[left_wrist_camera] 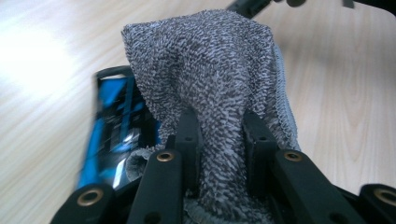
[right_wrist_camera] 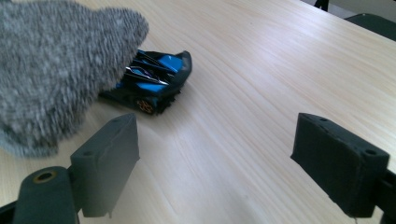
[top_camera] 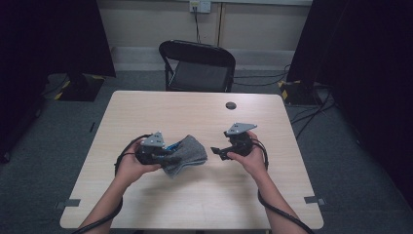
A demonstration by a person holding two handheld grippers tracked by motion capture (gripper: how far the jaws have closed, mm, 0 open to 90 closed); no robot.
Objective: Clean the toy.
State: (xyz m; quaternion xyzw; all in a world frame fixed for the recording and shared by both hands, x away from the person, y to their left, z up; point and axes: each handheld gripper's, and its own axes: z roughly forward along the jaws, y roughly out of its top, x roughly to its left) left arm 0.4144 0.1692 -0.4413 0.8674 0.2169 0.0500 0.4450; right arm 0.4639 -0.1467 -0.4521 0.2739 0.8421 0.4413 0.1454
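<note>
Pale wooden table (top_camera: 146, 204) carries the work near its middle: the left gripper (top_camera: 168, 155) has its jaws clamped on a grey knitted cloth (top_camera: 187, 153), whose length runs rightward toward the right gripper (top_camera: 218, 151), jaws wide apart and empty. A blue-and-black toy car (right_wrist_camera: 156, 81) lies half under the cloth's fuzzy, speckled fabric; a black chair (top_camera: 199, 66) stands behind the table

high: above, looking down at table (top_camera: 146, 204) | gripper views: close, low (share grey cloth (left_wrist_camera: 210, 84))
</note>
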